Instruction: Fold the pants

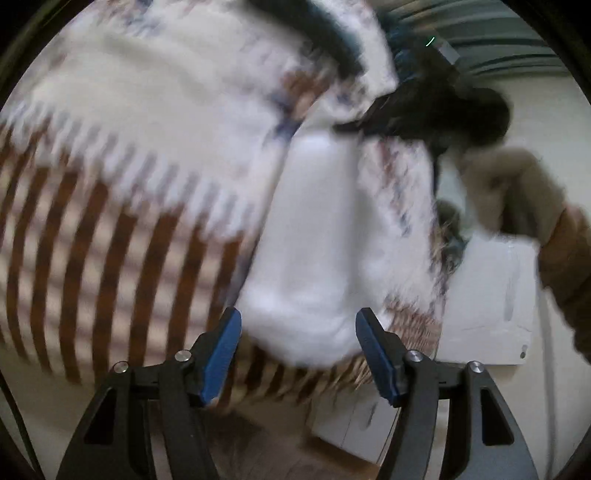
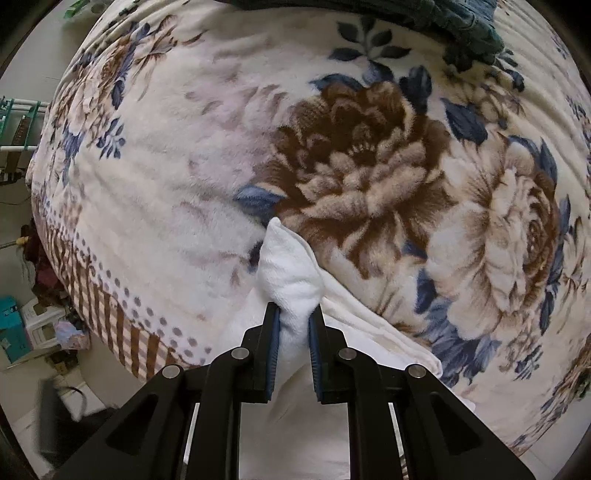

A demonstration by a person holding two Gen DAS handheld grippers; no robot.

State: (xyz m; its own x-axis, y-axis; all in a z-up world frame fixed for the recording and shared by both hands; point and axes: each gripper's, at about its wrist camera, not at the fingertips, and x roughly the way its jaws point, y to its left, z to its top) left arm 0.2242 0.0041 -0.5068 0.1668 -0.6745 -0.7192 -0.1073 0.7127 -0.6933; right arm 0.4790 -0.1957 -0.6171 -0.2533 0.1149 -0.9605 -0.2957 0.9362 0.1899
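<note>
Right gripper (image 2: 293, 314) jaws narrow, pinching a bunched end of the white pants (image 2: 288, 266). Left gripper (image 1: 297, 325) jaws wide, holding nothing; pants just ahead between them, blurred. Floral blanket (image 2: 177, 221) beneath. No finished fold seen; most folding appeared left.

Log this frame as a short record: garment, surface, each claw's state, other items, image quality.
garment: white pants, bunched, lying on the blanket
surface: floral fleece blanket with a brown striped border
left claw: open, nothing pinched, white fabric just beyond its tips
right claw: shut on a fold of the pants
other items: dark garment at the blanket's far edge
image quality: left wrist view motion-blurred, right wrist view sharp
</note>
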